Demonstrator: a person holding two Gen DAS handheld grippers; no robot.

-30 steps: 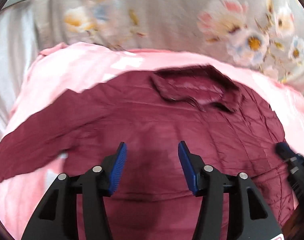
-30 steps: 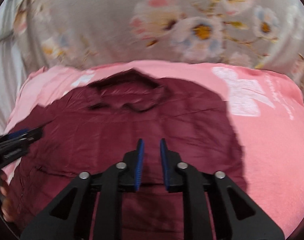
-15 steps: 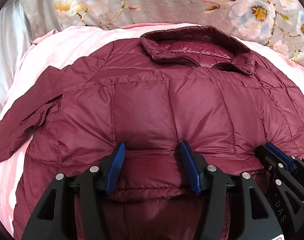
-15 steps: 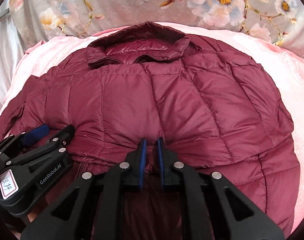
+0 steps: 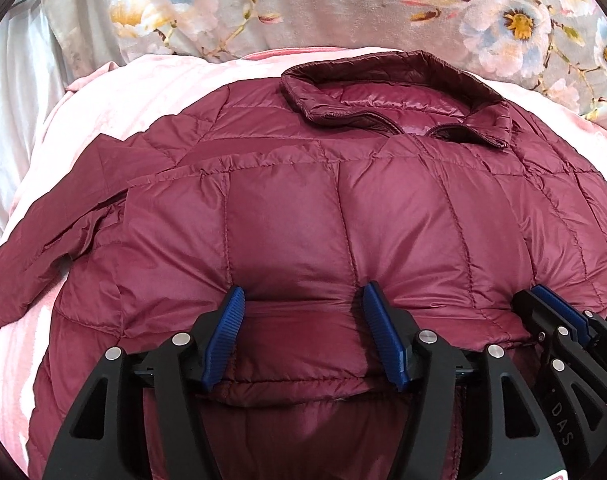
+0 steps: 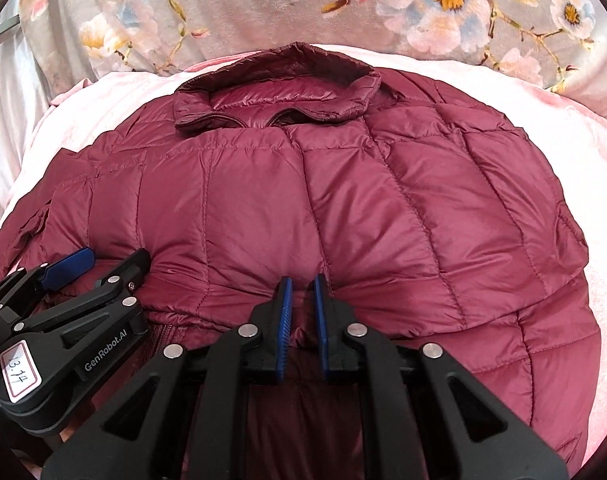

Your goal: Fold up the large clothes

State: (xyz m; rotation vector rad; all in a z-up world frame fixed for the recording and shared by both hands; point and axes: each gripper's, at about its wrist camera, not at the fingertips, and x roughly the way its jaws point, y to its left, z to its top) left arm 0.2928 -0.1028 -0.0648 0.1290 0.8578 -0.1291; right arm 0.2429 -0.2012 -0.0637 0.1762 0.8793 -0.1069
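Observation:
A maroon quilted puffer jacket [image 5: 287, 216] lies spread on a pink blanket, collar [image 5: 395, 92] at the far side. It fills the right wrist view too [image 6: 343, 208]. My left gripper [image 5: 303, 300] is open, its blue pads pressed down on the jacket's near fold with puffy fabric between them. My right gripper [image 6: 301, 288] is shut on a thin pinch of the jacket's near edge. The right gripper shows at the right edge of the left wrist view [image 5: 559, 320]; the left gripper shows at the left of the right wrist view [image 6: 75, 276].
The pink blanket [image 5: 115, 108] lies under the jacket on a bed. A grey floral cover [image 5: 343, 4] rises behind the collar. A loose sleeve [image 5: 55, 240] trails off to the left. White sheet shows at far left [image 5: 11, 92].
Both grippers came down from above the jacket onto its near fold one second ago. Since half a second ago they have held nearly still, with the view only slightly closer.

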